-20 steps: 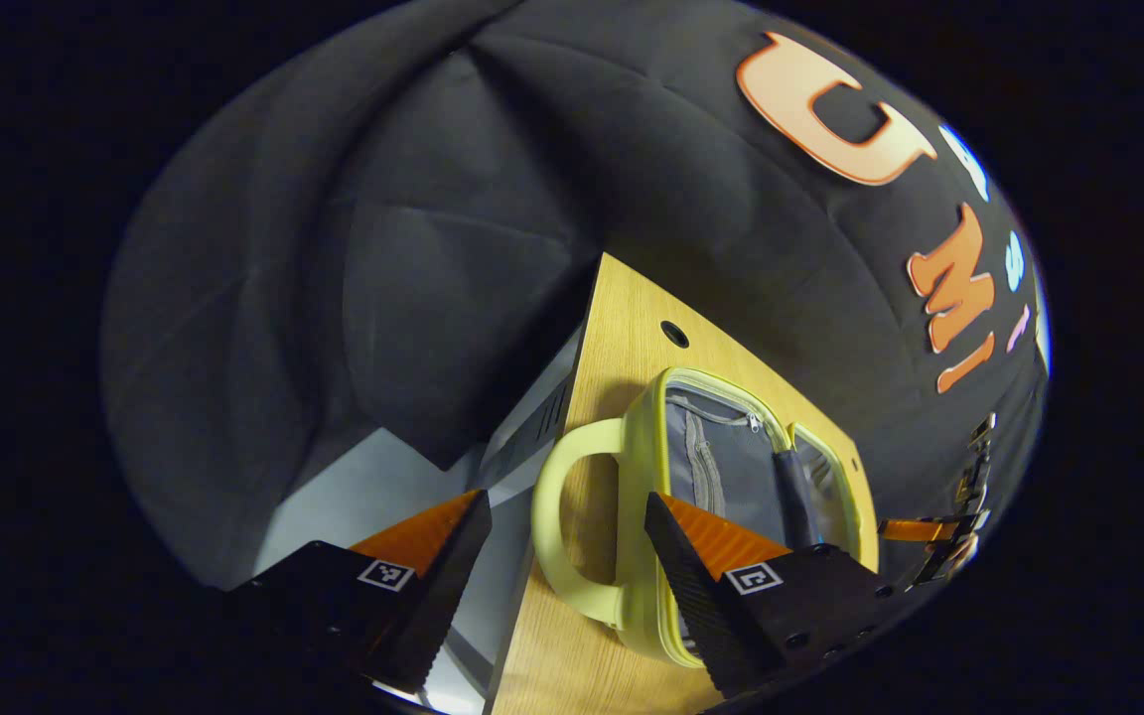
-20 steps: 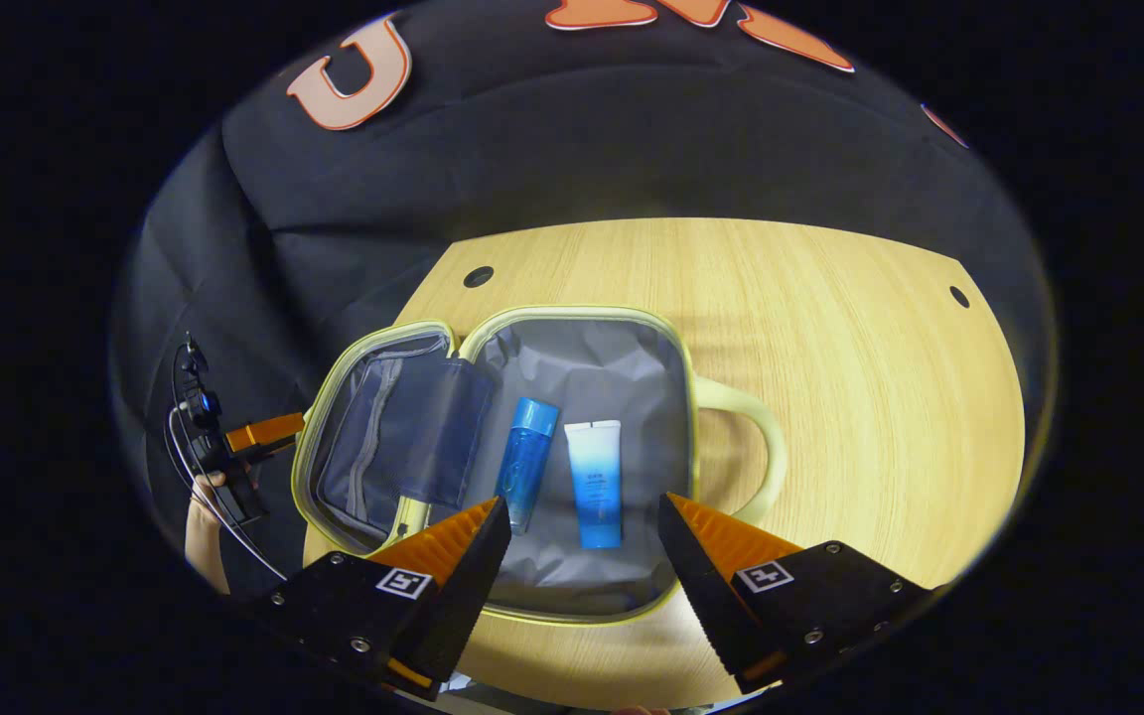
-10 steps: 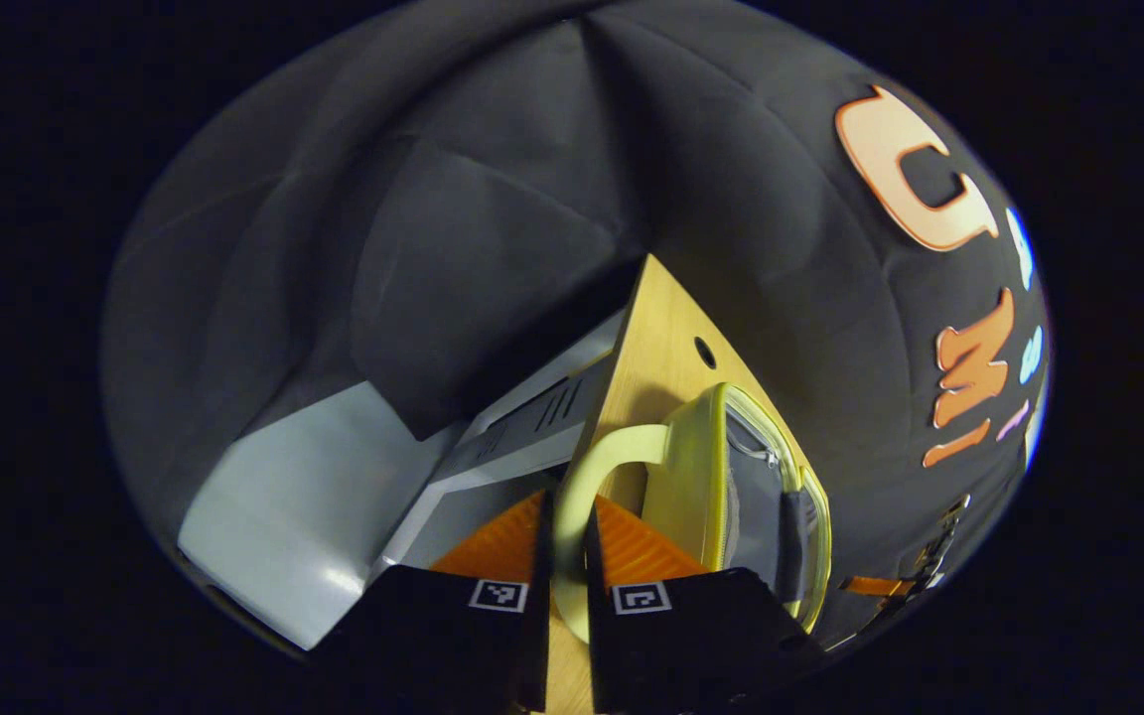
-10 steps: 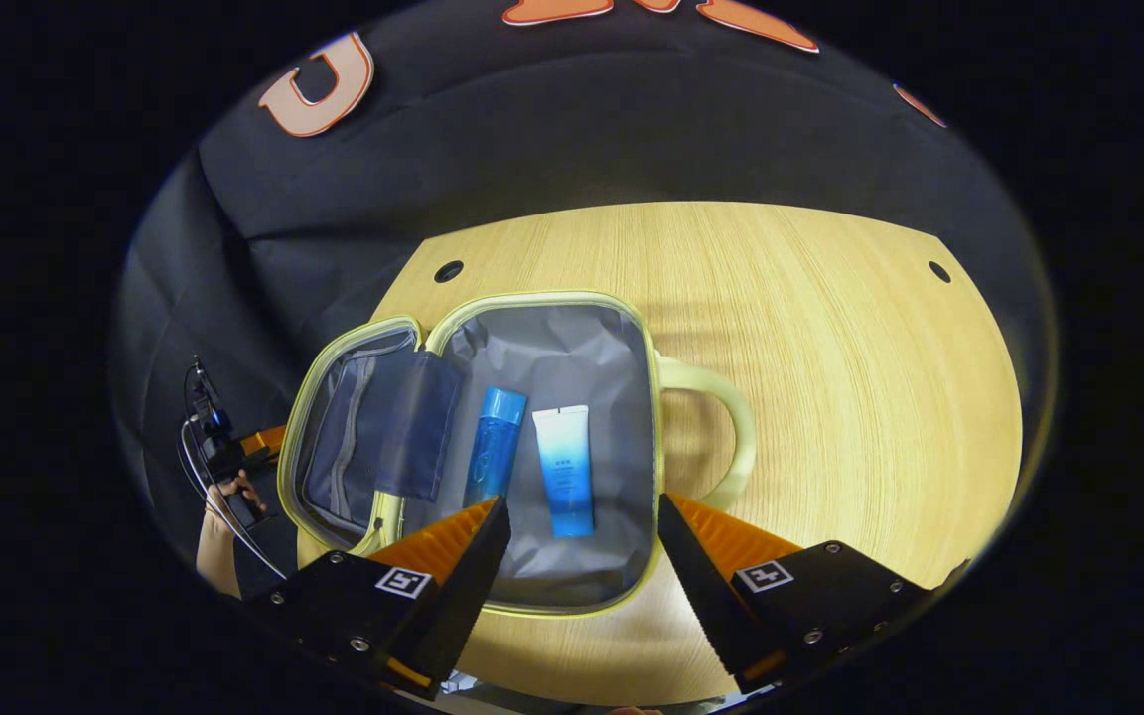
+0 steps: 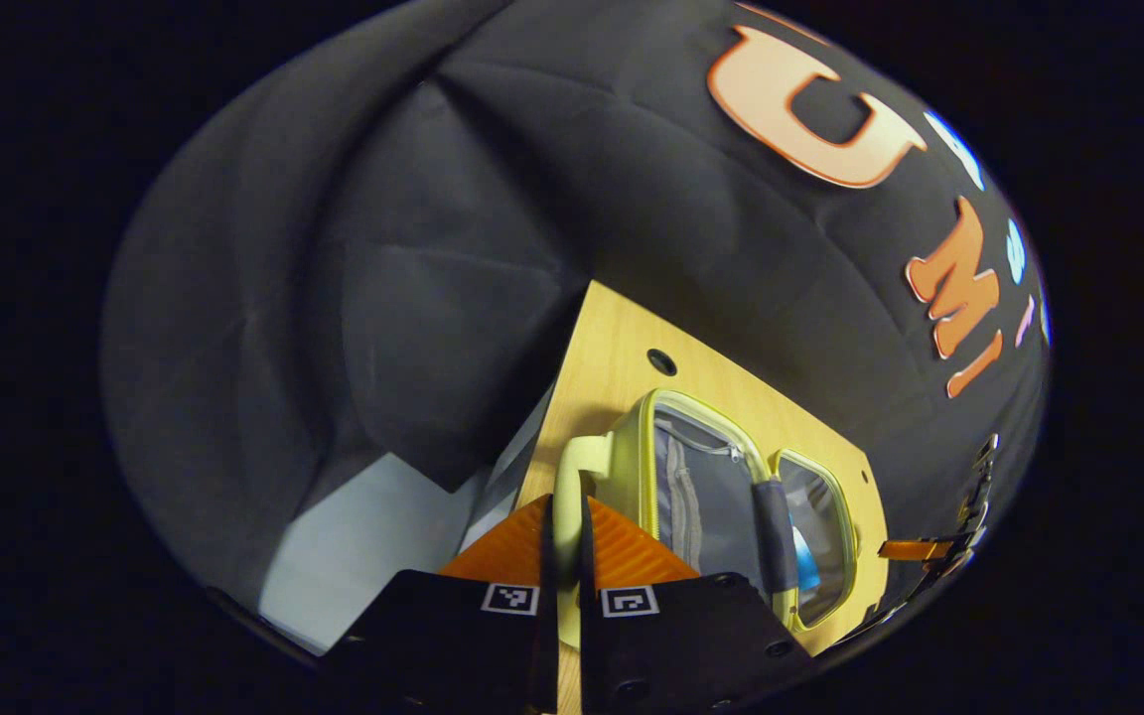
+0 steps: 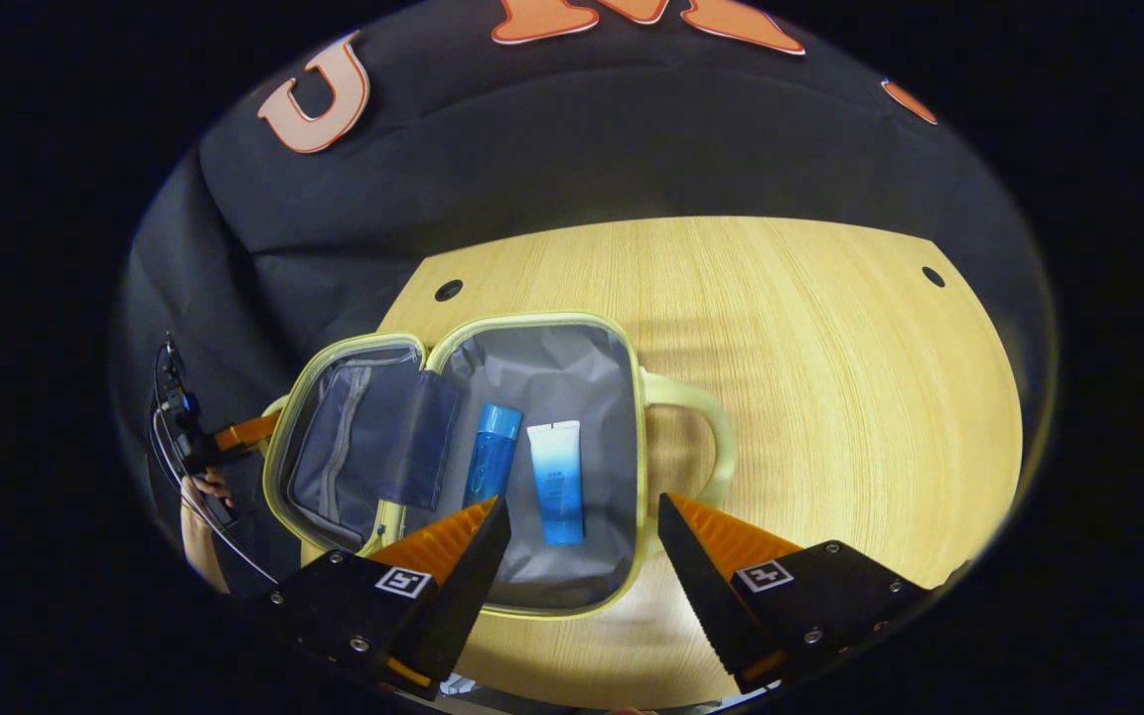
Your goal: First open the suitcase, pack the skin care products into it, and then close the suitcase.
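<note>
One yellow suitcase [image 6: 493,348] lies open on the wooden table [image 6: 830,377], its two halves spread flat – grey lining in both, a zip pocket in the lid half. Two skin care products rest side by side in the deeper half: one blue bottle [image 6: 493,452] and one white-and-blue tube [image 6: 557,479], close but apart. The case has two handles; the left gripper [image 5: 566,541] is clamped on the lid-side handle [image 5: 572,477], both fingers pressing it. The right gripper [image 6: 584,521] hovers over the case's near edge, jaws wide apart, gripping nothing – the other handle [image 6: 701,437] lies just beyond it.
</note>
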Available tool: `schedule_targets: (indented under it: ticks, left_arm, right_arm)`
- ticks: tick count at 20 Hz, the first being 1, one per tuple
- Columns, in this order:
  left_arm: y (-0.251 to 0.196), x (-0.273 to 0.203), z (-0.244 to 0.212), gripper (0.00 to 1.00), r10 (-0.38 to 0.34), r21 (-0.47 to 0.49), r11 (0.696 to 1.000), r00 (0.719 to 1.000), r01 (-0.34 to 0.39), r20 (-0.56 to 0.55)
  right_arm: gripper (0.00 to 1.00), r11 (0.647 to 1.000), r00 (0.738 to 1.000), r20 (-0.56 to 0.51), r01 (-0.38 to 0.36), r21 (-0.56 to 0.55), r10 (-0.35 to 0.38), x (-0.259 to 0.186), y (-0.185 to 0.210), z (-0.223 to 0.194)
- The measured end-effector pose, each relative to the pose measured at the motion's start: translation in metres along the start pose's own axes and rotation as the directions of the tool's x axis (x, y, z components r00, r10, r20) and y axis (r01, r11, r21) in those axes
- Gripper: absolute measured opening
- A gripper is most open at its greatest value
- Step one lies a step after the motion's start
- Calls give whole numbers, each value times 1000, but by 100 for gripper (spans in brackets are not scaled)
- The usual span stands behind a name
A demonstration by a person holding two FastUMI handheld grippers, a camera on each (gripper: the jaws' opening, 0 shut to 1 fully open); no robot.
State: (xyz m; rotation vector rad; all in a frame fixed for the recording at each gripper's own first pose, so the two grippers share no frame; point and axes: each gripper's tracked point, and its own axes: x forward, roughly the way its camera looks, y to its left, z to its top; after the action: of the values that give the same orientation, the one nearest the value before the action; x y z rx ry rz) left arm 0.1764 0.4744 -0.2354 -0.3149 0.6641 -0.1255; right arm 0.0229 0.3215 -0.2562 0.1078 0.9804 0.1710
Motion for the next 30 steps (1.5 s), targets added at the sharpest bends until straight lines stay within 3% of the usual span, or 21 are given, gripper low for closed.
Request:
schedule_targets:
  ticks: [8, 14, 17, 21, 25, 30]
  left_arm:
    - [-100, -58, 48, 8, 90, 201, 974, 994, -101, 61]
    - [-193, -78, 61, 8, 157, 307, 935, 983, -179, 95]
    - [-243, -80, 55, 8, 181, 373, 905, 979, -205, 99]
    - [-325, -74, 32, 8, 129, 426, 892, 988, -153, 85]
    - [-366, -55, 10, 8, 202, 500, 838, 976, -218, 88]
    - [-417, -27, -24, 8, 220, 574, 791, 974, -213, 58]
  right_arm:
    - [95, 999, 988, 151, -30, -15, 31, -36, -39, 34]
    - [96, 999, 973, 226, -33, -22, 37, -72, -103, 52]
    - [96, 1000, 968, 249, -17, -23, 23, -88, -141, 54]
    - [96, 1000, 960, 280, 3, -31, 6, -110, -184, 53]
    - [96, 1000, 955, 295, 16, -7, -14, -121, -224, 47]
    - [96, 998, 957, 288, 36, 44, -47, -132, -275, 31]
